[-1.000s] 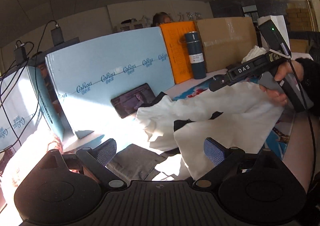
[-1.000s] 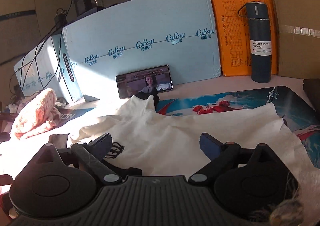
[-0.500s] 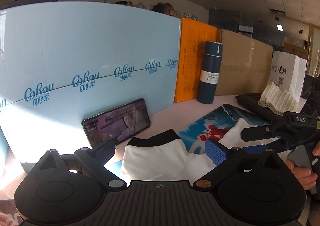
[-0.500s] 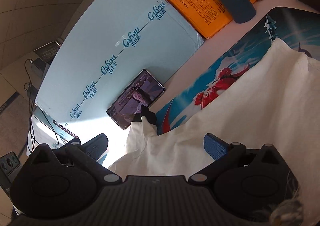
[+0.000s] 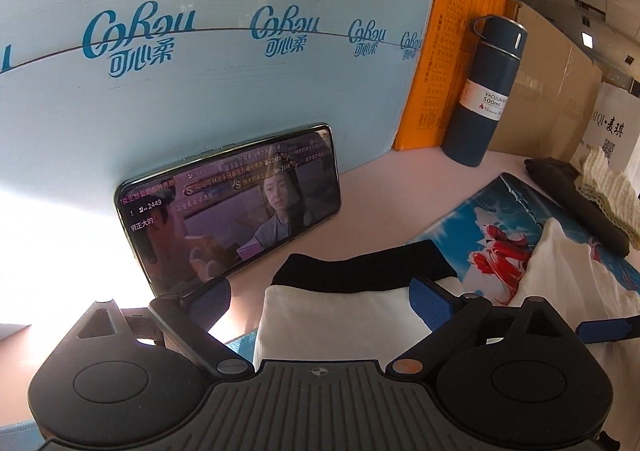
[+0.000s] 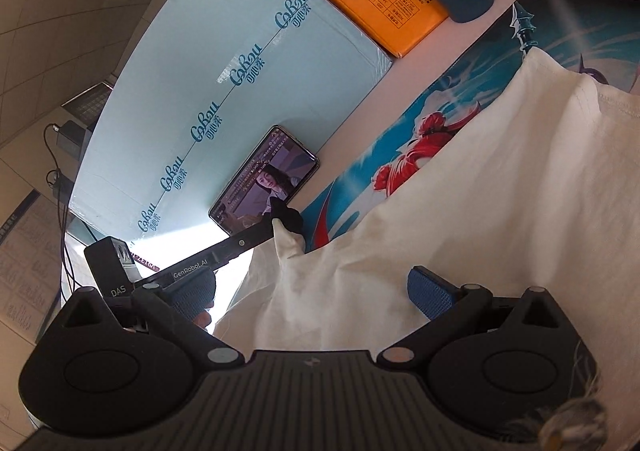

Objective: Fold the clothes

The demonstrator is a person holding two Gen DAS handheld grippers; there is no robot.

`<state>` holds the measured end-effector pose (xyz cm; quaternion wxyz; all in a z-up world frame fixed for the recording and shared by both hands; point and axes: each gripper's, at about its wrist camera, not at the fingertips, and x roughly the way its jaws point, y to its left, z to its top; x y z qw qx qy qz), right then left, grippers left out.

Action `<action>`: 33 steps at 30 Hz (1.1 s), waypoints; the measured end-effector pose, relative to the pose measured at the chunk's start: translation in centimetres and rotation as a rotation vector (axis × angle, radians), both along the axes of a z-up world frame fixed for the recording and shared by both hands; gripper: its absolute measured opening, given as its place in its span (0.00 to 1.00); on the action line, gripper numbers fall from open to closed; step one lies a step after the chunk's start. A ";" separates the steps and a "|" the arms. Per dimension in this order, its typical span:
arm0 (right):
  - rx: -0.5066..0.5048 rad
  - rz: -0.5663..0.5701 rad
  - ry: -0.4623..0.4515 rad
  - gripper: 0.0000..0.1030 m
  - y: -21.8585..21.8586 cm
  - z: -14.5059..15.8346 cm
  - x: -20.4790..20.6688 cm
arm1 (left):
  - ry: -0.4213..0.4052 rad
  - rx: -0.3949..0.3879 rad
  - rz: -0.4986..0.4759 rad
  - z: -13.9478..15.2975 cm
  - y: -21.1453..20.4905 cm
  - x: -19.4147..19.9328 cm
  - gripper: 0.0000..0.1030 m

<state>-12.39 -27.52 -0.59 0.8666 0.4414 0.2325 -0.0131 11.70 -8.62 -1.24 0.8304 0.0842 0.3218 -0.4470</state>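
Right wrist view: the white garment [image 6: 460,211] spreads over the printed mat [image 6: 472,79], filling the gap between the right gripper [image 6: 312,291] fingers, spread wide. The left gripper [image 5: 320,301], likewise agape, straddles its black-trimmed edge [image 5: 360,271], phone [image 5: 232,203] just beyond.

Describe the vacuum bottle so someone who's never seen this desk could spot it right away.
Start at the big light blue board along the back of the desk; an orange box leans at its right end. The vacuum bottle stands upright just in front of that box: tall, dark blue, with a white label, the only cylinder there.
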 end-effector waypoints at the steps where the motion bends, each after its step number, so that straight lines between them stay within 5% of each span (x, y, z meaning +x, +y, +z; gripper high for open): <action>1: -0.001 0.000 0.001 1.00 0.0 0.0 0.0 | 0.001 0.005 -0.003 -0.1 0.0 0.0 0.94; 7: -0.002 -0.001 0.001 1.00 0.1 0.1 0.0 | -0.011 0.056 -0.015 -0.7 -0.6 -0.3 0.82; 12: -0.001 -0.003 0.000 1.00 0.1 0.1 0.0 | -0.034 0.062 -0.054 -0.5 -0.6 -0.7 0.52; 16: 0.001 -0.005 -0.001 1.00 0.1 0.1 0.0 | -0.093 0.087 -0.086 -0.1 -0.8 -1.4 0.38; 20: 0.003 -0.005 -0.001 1.00 0.0 0.1 0.0 | -0.149 0.105 -0.096 0.2 -0.7 -2.0 0.09; 33: 0.022 -0.011 -0.014 1.00 -0.2 0.1 -0.3 | -0.266 -0.002 -0.180 2.5 -0.1 -6.2 0.05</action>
